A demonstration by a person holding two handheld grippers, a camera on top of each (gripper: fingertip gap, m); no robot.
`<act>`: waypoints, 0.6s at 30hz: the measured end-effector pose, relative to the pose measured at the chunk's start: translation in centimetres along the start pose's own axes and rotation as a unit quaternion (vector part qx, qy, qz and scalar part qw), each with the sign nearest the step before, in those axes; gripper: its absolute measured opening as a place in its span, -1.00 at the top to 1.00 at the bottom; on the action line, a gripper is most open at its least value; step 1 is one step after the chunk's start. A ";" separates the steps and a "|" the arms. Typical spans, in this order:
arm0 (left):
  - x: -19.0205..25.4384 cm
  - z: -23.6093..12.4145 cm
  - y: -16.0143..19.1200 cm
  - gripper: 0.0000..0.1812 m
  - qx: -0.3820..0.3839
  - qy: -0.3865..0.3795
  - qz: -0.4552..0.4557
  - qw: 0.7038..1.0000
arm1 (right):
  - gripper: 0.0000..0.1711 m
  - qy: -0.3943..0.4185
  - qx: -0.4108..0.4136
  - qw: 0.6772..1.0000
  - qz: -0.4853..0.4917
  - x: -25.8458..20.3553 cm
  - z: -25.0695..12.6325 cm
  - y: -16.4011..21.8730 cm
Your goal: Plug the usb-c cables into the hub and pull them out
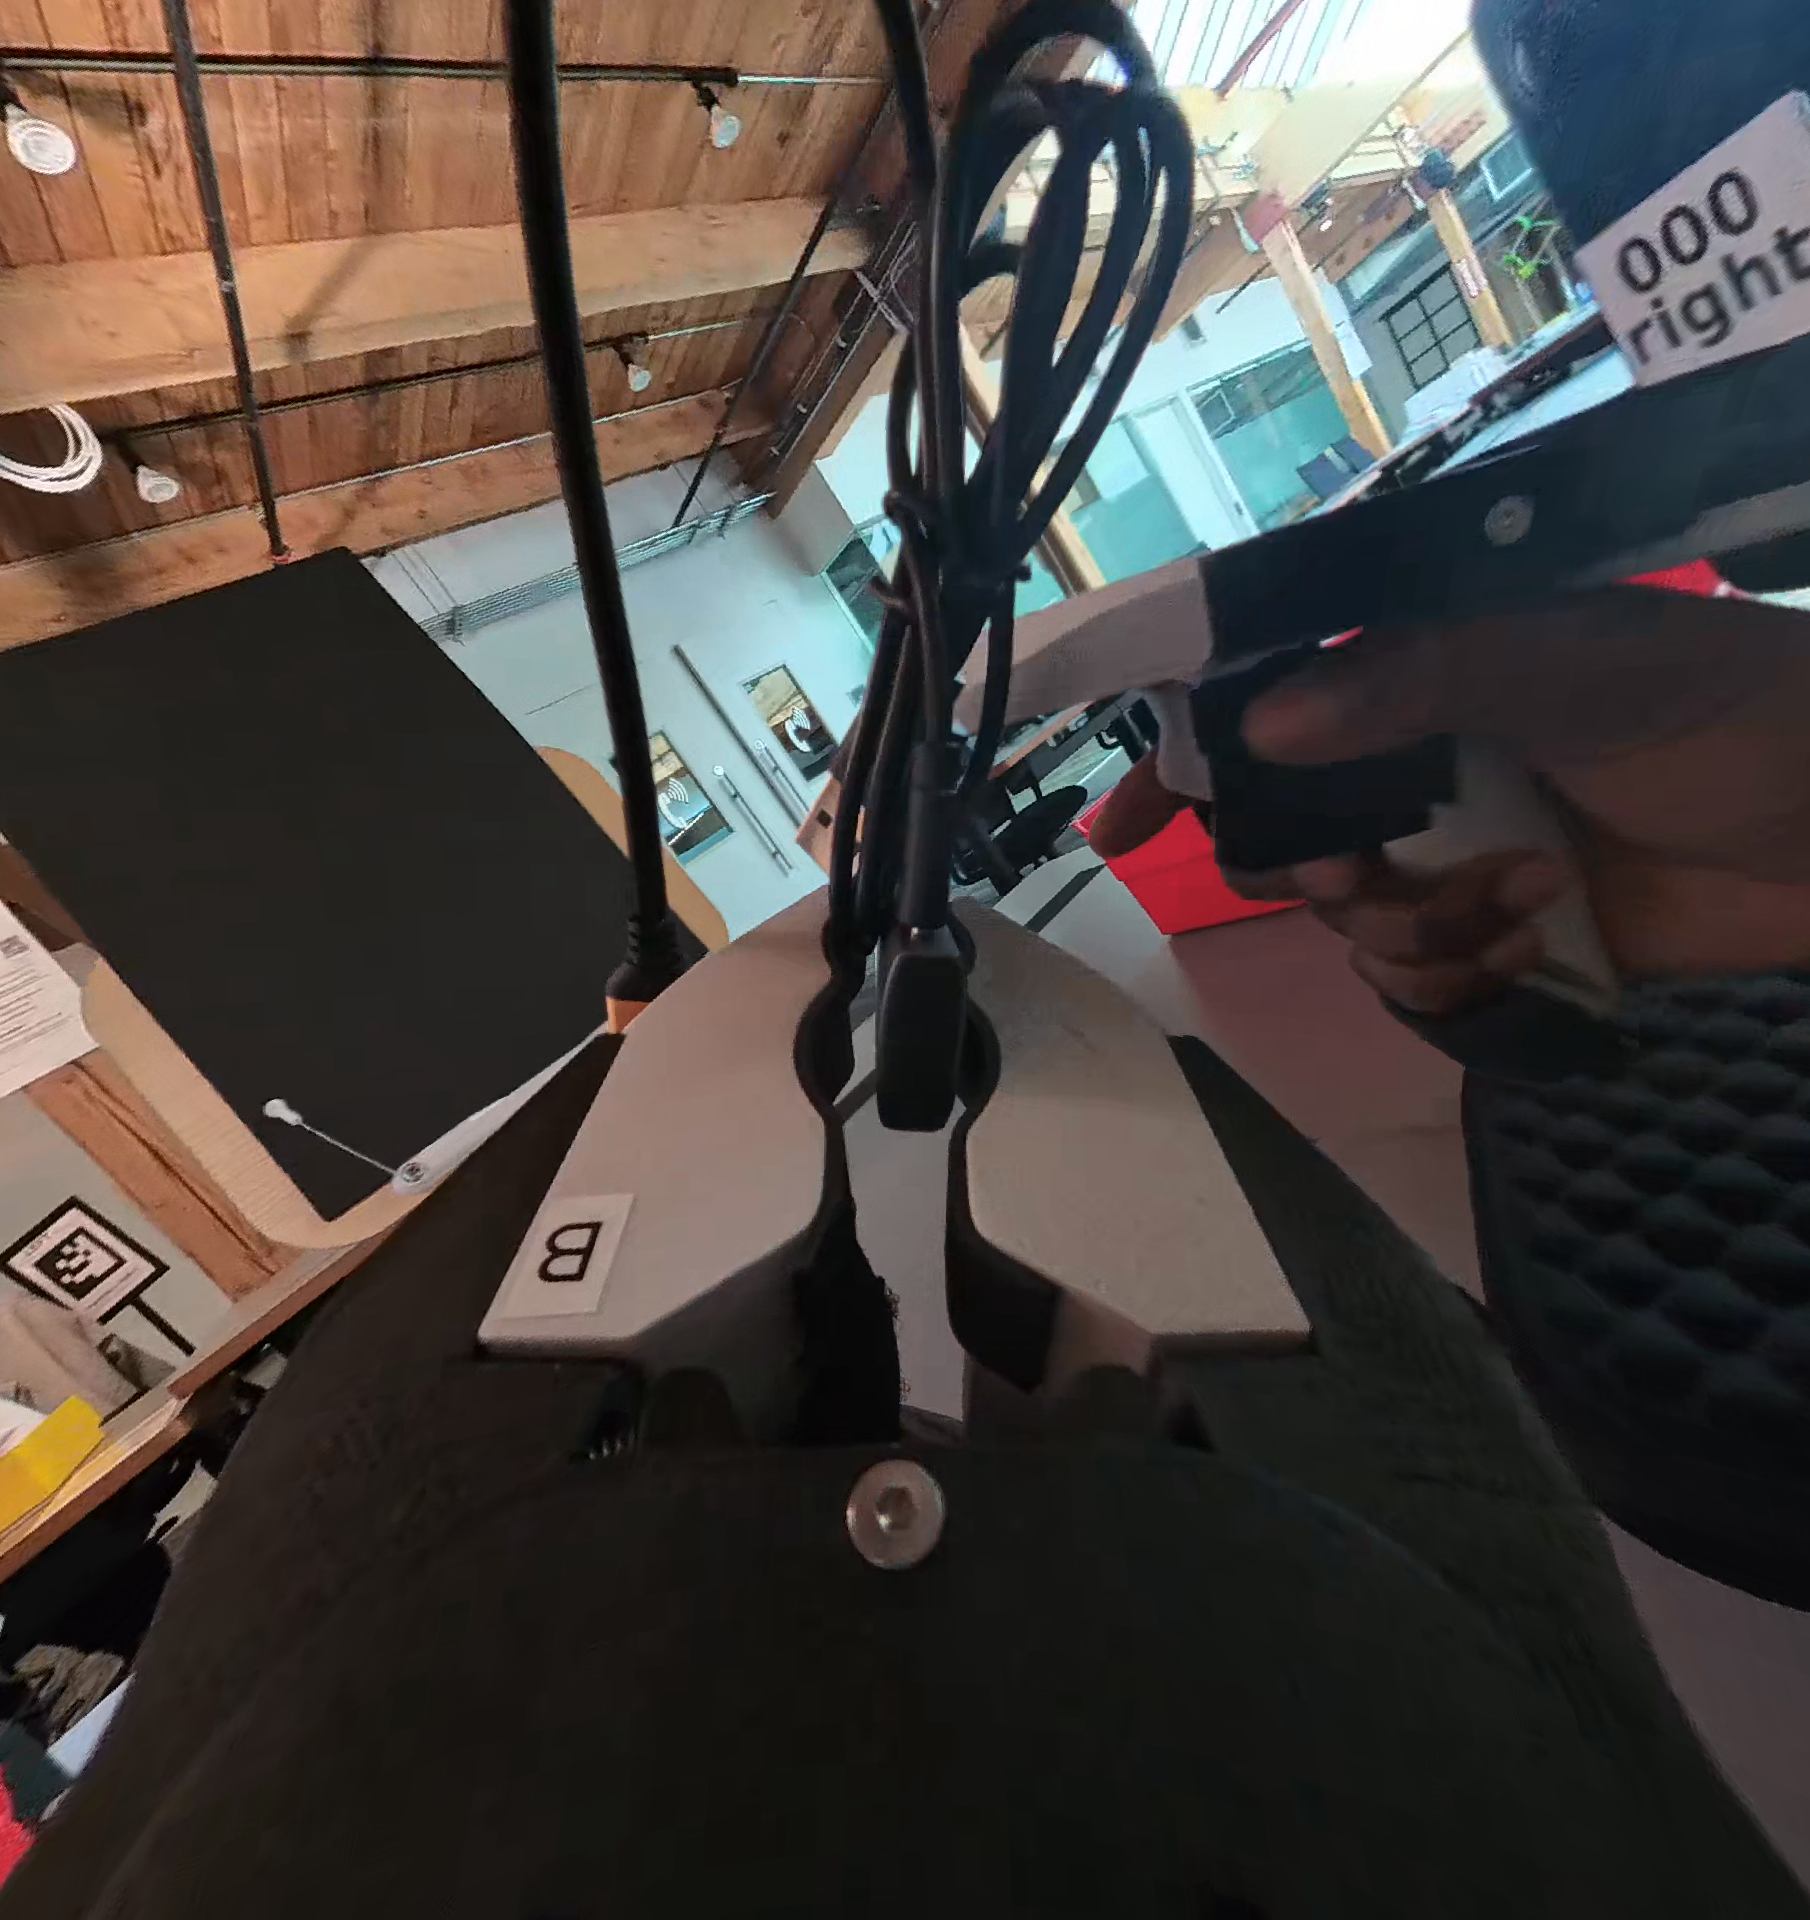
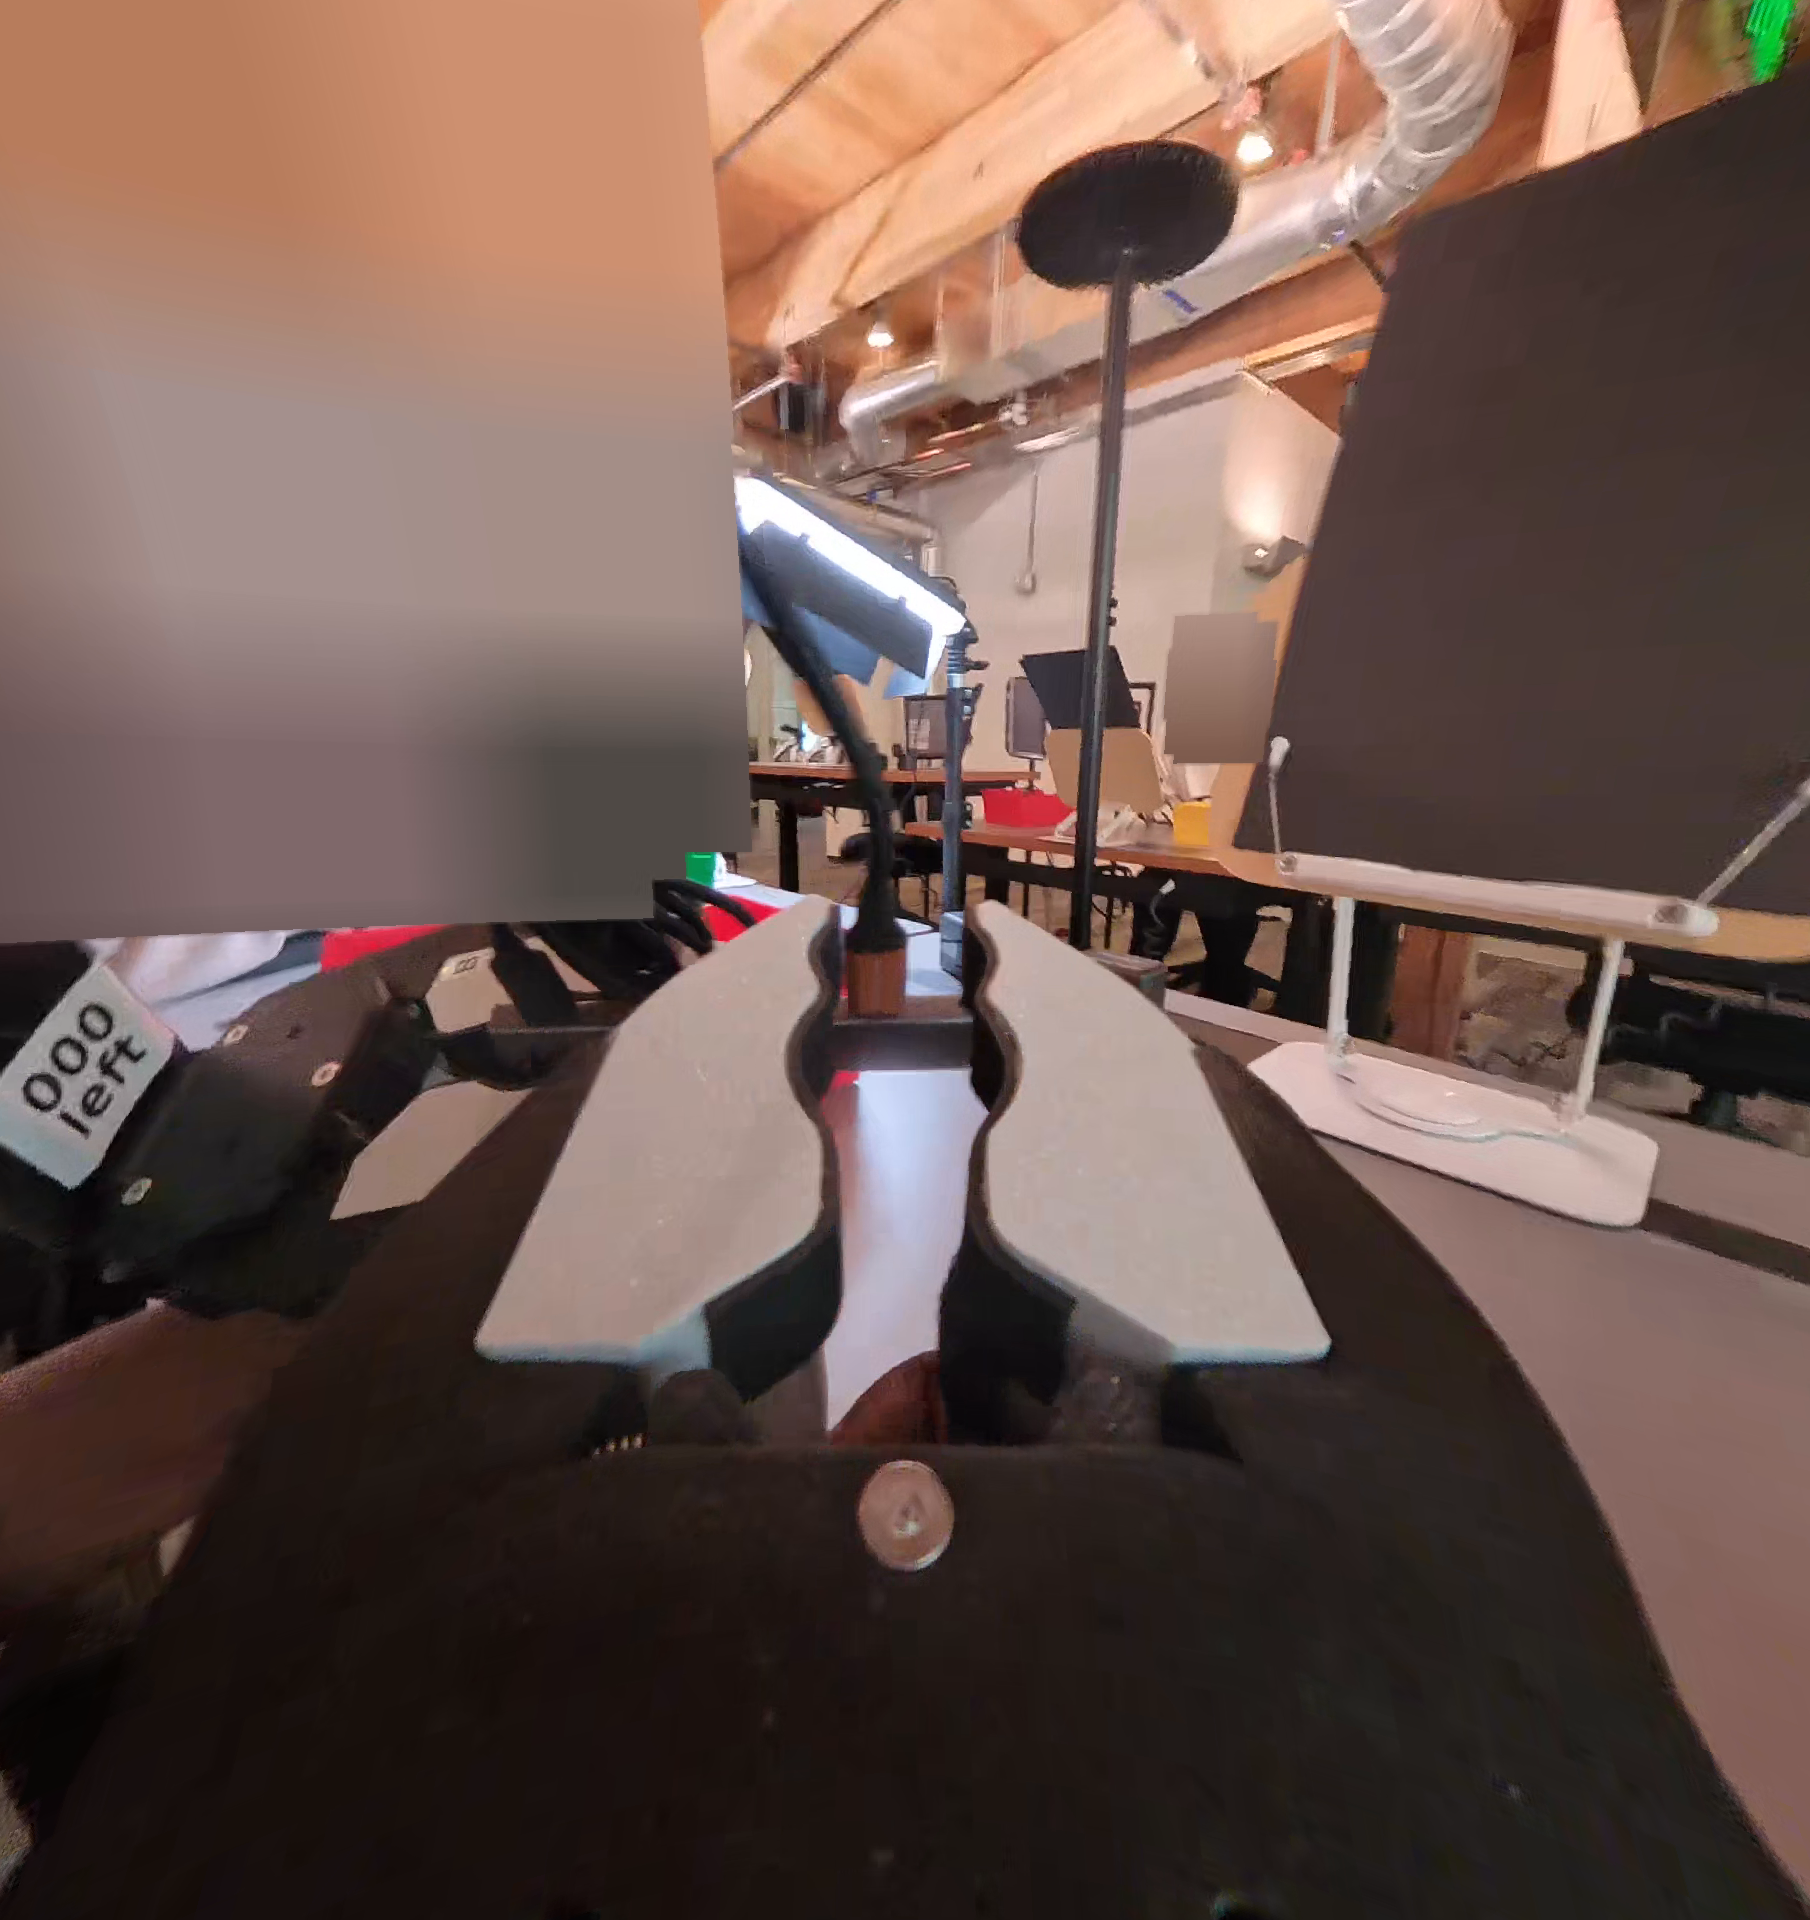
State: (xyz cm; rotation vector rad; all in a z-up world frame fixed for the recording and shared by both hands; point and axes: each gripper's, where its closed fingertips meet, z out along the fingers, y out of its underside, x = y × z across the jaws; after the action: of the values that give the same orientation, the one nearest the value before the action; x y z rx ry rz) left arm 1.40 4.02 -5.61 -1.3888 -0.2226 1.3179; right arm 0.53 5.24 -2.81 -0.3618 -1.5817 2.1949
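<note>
At frame centre a black usb-c cable [image 1: 994, 436], light and limp, is clamped by the left claw [image 1: 903, 1049] at its stiff plug [image 1: 916, 1023], the best hold, while the right claw [image 2: 901, 997] stands apart, empty.

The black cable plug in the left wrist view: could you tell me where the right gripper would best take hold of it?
Probably the rigid black plug housing, just past the left gripper, whose fingers are pinched on it. Its flat faces suit the pads better than the looped black cable beyond. Come in from the right, where the right gripper sits open and empty.
</note>
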 end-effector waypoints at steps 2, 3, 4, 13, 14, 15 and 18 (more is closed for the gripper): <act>0.1 0.1 0.4 0.85 -0.010 0.000 0.001 1.000 | 0.90 -0.006 -0.007 1.000 -0.013 -0.2 0.1 0.3; 0.2 0.1 0.7 0.84 -0.013 0.003 -0.003 1.000 | 0.91 -0.004 -0.012 1.000 -0.018 -0.1 0.1 0.6; 0.3 0.1 0.9 0.84 -0.014 0.004 -0.012 1.000 | 0.91 -0.005 -0.012 1.000 -0.017 -0.1 0.1 0.7; 0.4 0.4 2.7 0.84 -0.066 0.002 -0.002 0.998 | 0.92 -0.040 -0.043 0.998 -0.007 -1.8 0.2 2.8; 0.5 0.4 2.6 0.84 -0.066 0.005 -0.003 0.998 | 0.92 -0.042 -0.038 0.998 -0.008 -1.9 0.1 2.7; 0.5 0.3 2.6 0.84 -0.070 0.007 0.003 0.998 | 0.92 -0.042 -0.036 0.998 -0.009 -1.9 0.0 2.6; 0.7 0.4 3.0 0.84 -0.092 0.012 0.019 0.995 | 0.93 -0.024 -0.029 0.999 -0.034 -1.8 -0.3 2.4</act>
State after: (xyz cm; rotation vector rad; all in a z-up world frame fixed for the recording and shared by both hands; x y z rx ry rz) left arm -0.26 3.75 -8.22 -1.5700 -0.3088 1.3376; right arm 1.83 3.94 -5.23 -0.2703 -1.6615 2.1246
